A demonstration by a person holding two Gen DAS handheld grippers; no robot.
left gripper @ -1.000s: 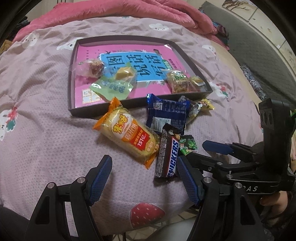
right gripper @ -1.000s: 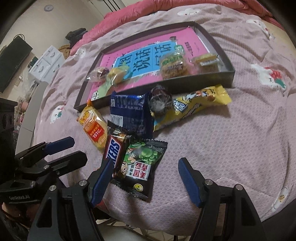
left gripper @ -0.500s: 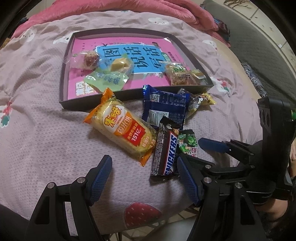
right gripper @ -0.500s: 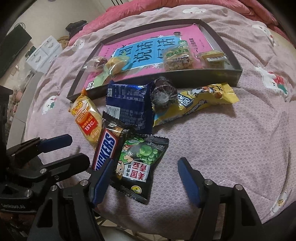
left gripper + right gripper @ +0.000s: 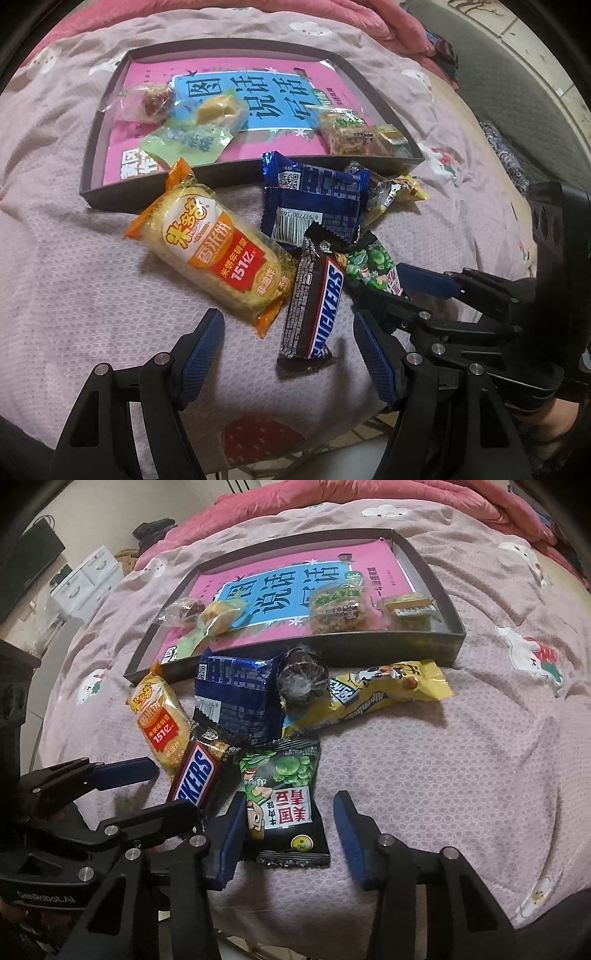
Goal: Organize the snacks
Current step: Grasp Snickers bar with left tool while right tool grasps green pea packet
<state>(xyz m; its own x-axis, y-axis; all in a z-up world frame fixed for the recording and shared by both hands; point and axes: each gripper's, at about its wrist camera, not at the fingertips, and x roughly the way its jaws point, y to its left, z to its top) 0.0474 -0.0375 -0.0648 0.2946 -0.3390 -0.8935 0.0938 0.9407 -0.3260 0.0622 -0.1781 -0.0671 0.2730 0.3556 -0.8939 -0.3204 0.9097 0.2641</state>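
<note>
- Snickers bar (image 5: pixel 314 306) on the bed's quilt (image 5: pixel 74 295), between rice cracker pack (image 5: pixel 218 258) and green pea packet (image 5: pixel 284 801); blue wrapper (image 5: pixel 314 203) overlaps its far end.
- Tray (image 5: pixel 229 175) beyond the pile holds five small snacks.
- Left gripper (image 5: pixel 288 354) jaws wide, bar's near end between them.
- Right gripper (image 5: pixel 288 834) jaws wide, straddling the pea packet.
- Versus 0.5 s ago: both grippers closer in, snacks unmoved.

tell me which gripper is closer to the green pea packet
Right. The right gripper is open with the green pea packet lying between its fingers. The left gripper is open around the Snickers bar, beside the packet.
</note>
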